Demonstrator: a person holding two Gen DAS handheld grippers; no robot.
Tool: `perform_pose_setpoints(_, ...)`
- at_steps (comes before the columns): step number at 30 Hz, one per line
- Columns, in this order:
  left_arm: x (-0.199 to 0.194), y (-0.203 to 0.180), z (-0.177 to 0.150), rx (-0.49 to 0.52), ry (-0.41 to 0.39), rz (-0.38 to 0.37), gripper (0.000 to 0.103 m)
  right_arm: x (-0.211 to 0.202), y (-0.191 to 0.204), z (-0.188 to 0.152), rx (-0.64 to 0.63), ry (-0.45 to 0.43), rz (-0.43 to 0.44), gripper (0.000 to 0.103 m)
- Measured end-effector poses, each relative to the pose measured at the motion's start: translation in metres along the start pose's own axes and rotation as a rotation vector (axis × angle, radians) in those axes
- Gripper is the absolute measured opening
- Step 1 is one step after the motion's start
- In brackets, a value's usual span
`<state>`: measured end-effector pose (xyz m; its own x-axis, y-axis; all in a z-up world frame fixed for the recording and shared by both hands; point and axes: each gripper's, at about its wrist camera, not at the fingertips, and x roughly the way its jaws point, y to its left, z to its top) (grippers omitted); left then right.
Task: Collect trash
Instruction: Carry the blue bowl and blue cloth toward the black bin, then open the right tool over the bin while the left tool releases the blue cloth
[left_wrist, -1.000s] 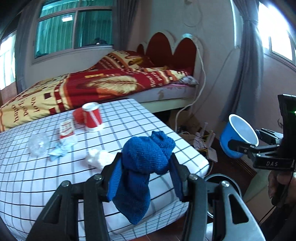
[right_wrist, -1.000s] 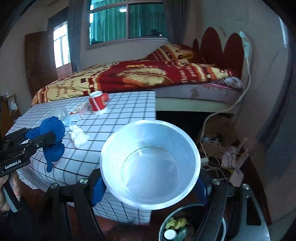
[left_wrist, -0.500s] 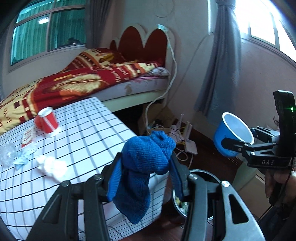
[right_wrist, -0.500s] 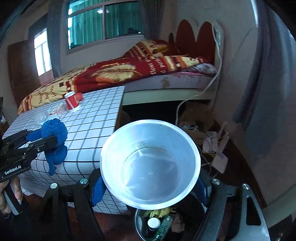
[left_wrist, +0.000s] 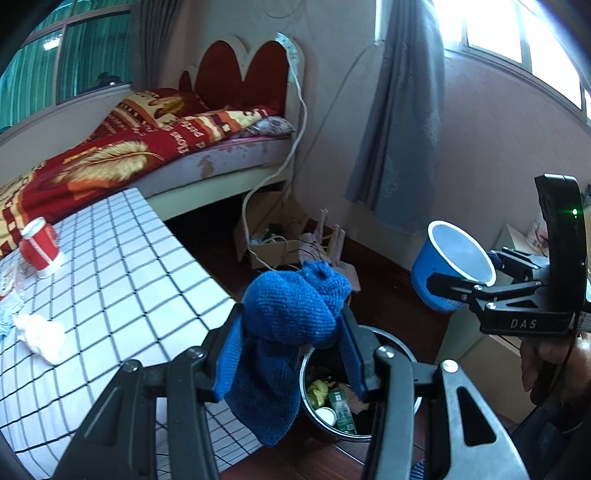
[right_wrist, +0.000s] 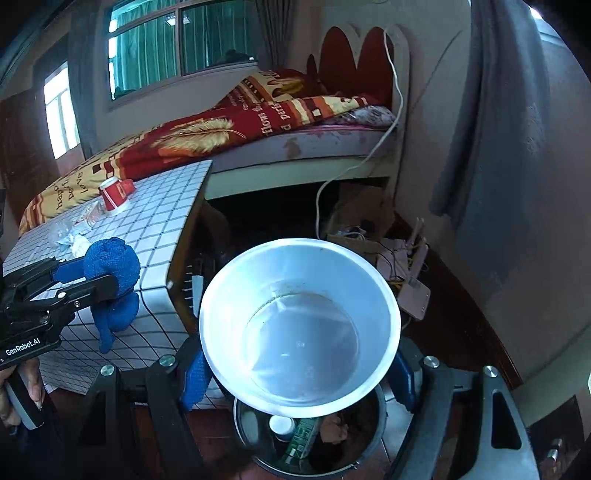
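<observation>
My left gripper (left_wrist: 291, 354) is shut on a blue knitted cloth (left_wrist: 291, 317) that hangs from the jaws, just left of and above a round black trash bin (left_wrist: 391, 347) on the floor. My right gripper (right_wrist: 299, 373) is shut on a blue paper cup (right_wrist: 299, 328) with a white inside, held right above the same bin (right_wrist: 369, 454), which holds several scraps. The cup (left_wrist: 454, 266) and the right gripper (left_wrist: 476, 284) also show in the left wrist view. The cloth (right_wrist: 110, 269) and the left gripper (right_wrist: 110, 273) show in the right wrist view.
A low table with a checked cloth (left_wrist: 122, 277) carries a red cup (left_wrist: 38, 245), a white crumpled tissue (left_wrist: 38, 334) and clear wrappers (right_wrist: 81, 221). A bed (left_wrist: 155, 147) stands behind. Cardboard box and cables (left_wrist: 273, 240) lie by the wall. A grey curtain (left_wrist: 399, 110) hangs at right.
Both grippers have swung right, away from the table, with the cloth and the cup still held. The trash bin has come into fuller view beneath them.
</observation>
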<state>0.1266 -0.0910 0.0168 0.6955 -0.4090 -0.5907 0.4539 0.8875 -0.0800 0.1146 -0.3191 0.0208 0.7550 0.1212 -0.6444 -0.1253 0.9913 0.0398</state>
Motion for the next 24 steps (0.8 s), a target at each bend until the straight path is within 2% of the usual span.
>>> perform_pose_setpoints(14,0.046,-0.051,-0.022,0.046,0.11,-0.116,0.05,0.0,-0.047,-0.051,0.043,0.075,-0.055,0.079)
perform_pose_setpoints(24,0.089,-0.063,-0.046,0.044,0.239,-0.165,0.05,0.027,-0.047,-0.088,-0.028,0.169,-0.029,0.08)
